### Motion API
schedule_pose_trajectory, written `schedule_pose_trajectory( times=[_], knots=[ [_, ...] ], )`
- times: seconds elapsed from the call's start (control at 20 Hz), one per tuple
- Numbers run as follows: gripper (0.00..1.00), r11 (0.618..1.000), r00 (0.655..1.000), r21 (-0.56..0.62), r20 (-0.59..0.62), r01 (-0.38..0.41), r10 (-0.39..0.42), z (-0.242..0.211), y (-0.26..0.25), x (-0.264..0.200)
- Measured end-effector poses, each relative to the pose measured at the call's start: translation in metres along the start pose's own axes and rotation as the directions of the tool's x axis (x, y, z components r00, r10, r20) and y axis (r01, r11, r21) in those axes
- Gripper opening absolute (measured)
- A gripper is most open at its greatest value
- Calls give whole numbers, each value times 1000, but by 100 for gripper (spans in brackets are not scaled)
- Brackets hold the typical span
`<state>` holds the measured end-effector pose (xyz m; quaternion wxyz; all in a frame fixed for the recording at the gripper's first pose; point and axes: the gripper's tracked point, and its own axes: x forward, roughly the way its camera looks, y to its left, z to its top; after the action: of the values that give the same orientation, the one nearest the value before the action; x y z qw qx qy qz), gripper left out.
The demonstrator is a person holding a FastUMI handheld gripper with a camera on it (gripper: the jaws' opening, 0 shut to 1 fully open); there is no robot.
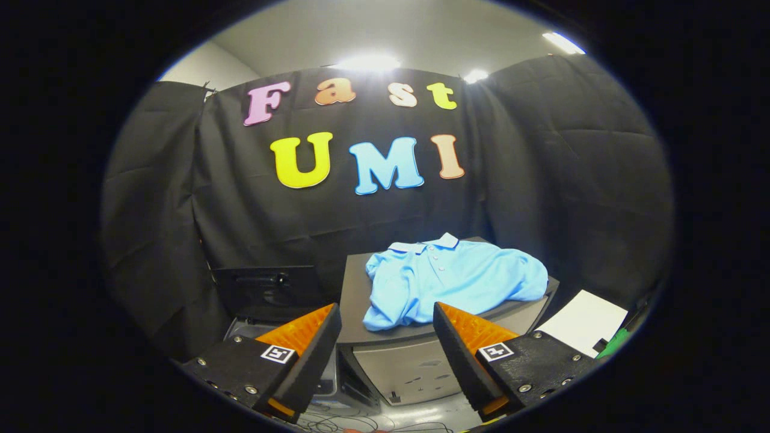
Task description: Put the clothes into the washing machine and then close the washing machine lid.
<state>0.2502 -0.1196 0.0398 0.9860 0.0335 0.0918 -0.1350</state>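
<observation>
right now the gripper (387,337) sits low in the centre of the frame with its fingers spread wide and nothing between them. beyond the fingertips, in the middle of the frame, a light blue polo shirt (451,279) lies crumpled on the dark flat top of a grey cabinet (415,361); its collar points to the back wall and a fold of the hem droops toward the cabinet's front edge, just ahead of the gap between the fingers. to the left of the cabinet, lower left of centre, a dark raised panel (267,291) stands upright; it looks like the washing machine lid standing open, though the tub beneath is mostly hidden behind the left finger. a white sheet (583,322) lies at the lower right, and loose cables (337,421) trail along the bottom of the frame.

the step in hand looks like the reach for the shirt, so nothing of the task is done yet. to do it well, the gripper should go forward with the fingers kept apart, aim at the bunched fold near the front edge rather than the flat chest, and straddle a thick ridge of cloth before closing. a thin single layer would likely slip out, and a sleeve may drag on the cabinet edge when the shirt is carried left.
</observation>
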Motion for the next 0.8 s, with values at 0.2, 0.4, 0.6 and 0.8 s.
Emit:
schedule_pose_trajectory(
  times=[0.2, 0.4, 0.6, 0.8],
  knots=[
    [95, 997, 999, 76, -35, 25, -22, 5, -13, 53],
    [96, 996, 992, 76, -118, 47, -38, -4, -17, 98],
    [96, 997, 979, 71, -202, 23, -8, -5, -11, 139],
    [96, 998, 965, 65, -261, 9, 9, -7, -7, 170]
  ],
)
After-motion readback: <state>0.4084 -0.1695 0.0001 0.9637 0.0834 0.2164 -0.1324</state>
